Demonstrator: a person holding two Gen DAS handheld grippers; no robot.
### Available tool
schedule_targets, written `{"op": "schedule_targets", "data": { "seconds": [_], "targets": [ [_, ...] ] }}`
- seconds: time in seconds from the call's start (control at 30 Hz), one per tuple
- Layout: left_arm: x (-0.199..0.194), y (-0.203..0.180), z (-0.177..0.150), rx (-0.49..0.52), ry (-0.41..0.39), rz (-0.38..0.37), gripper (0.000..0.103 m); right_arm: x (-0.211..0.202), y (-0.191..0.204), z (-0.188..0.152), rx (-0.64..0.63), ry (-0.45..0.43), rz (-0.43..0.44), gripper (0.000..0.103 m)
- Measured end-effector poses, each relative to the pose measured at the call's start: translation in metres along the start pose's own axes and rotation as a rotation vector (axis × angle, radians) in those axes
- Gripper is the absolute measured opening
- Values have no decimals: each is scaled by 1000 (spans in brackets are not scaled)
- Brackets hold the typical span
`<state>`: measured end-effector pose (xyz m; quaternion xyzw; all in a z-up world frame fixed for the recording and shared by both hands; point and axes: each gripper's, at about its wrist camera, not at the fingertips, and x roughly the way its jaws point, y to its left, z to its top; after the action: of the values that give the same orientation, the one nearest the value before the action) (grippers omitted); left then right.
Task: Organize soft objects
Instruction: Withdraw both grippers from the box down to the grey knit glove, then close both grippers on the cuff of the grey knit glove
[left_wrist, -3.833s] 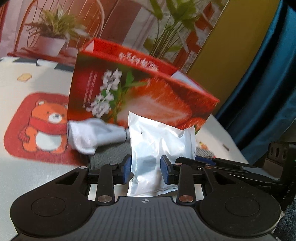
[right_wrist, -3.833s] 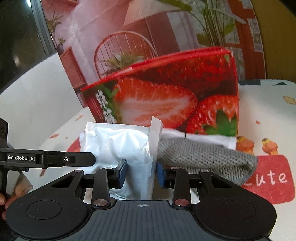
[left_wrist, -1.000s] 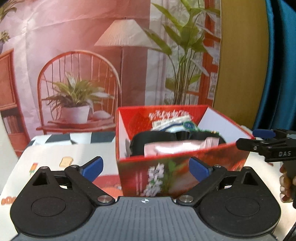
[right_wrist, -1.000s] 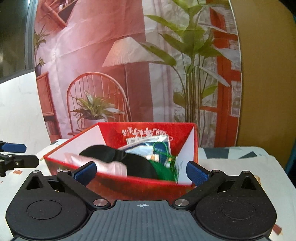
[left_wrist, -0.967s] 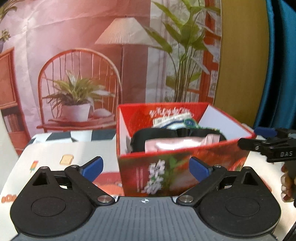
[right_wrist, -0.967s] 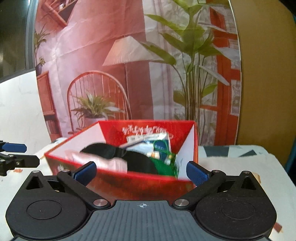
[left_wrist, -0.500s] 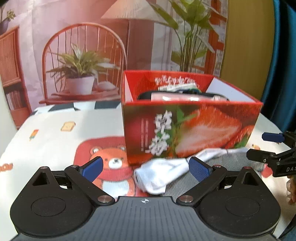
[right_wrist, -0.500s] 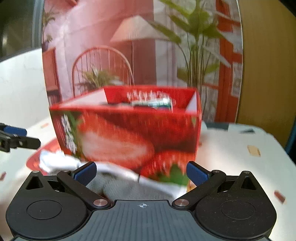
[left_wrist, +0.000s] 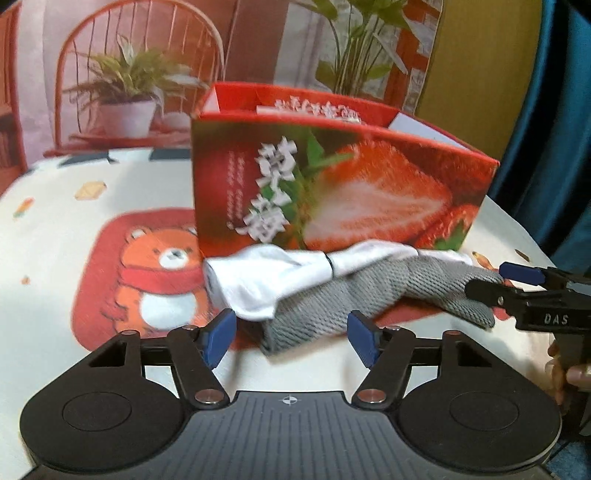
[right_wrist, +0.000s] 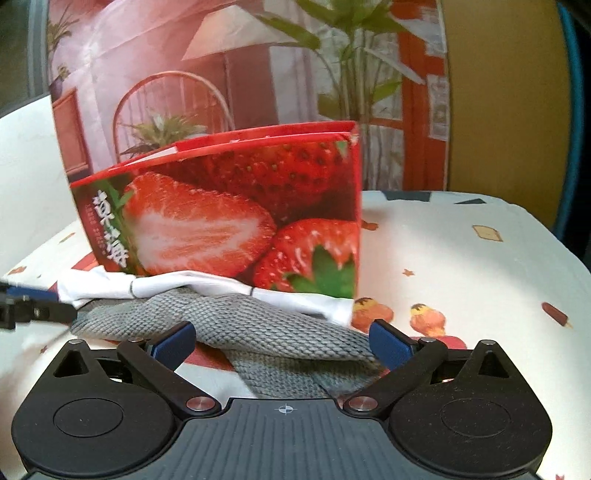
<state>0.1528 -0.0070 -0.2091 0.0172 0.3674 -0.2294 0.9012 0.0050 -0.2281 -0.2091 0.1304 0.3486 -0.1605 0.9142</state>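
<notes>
A red strawberry-printed box (left_wrist: 332, 184) stands on the table; it also shows in the right wrist view (right_wrist: 229, 218). In front of it lie a grey knitted cloth (left_wrist: 369, 295) and a white cloth (left_wrist: 266, 280), the white one partly on the grey. My left gripper (left_wrist: 291, 339) is open, its fingers on either side of the near end of the grey cloth. My right gripper (right_wrist: 282, 341) is open over the other end of the grey cloth (right_wrist: 258, 325), with the white cloth (right_wrist: 207, 288) behind it. Nothing is held.
The table carries a cream cloth (left_wrist: 48, 236) with a red bear patch (left_wrist: 147, 273). A printed backdrop (right_wrist: 258, 74) with chair and plants stands behind. The right gripper's tip (left_wrist: 524, 291) shows at the left view's right edge.
Both grippers have dropped from above the box to table level in front of it. The left jaws have narrowed around the grey cloth's end. The white pouch held earlier is gone from view.
</notes>
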Motion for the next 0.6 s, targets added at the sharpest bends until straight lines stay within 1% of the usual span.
{"op": "schedule_targets", "data": {
  "seconds": [0.17,0.3,0.33,0.37,0.4,0.43,0.47,0.5,0.6],
  "targets": [
    [12,-3,-1,-3,13,15,69,-3,-11,-3,70,-32,-56,99],
    [23,0,1,-44,25,16,68,-5,-26,-6,151,-47,-85,99],
    [25,1,1,-53,25,19,62,-5,-31,-6,175,-48,-90,99],
    [26,1,1,-56,26,22,51,-5,-34,-6,191,-47,-93,99],
    [26,1,0,-50,24,34,49,-4,-37,-7,211,-43,-93,99],
    [25,1,-1,-44,20,34,41,-4,-39,-8,224,-42,-90,99],
    [24,1,-1,-38,18,31,29,-3,-41,-9,235,-41,-82,99],
    [23,2,-2,-36,20,29,24,-2,-42,-9,239,-39,-75,97],
    [21,3,-3,-41,19,23,21,2,-41,-10,226,-22,-45,85]
  ]
}}
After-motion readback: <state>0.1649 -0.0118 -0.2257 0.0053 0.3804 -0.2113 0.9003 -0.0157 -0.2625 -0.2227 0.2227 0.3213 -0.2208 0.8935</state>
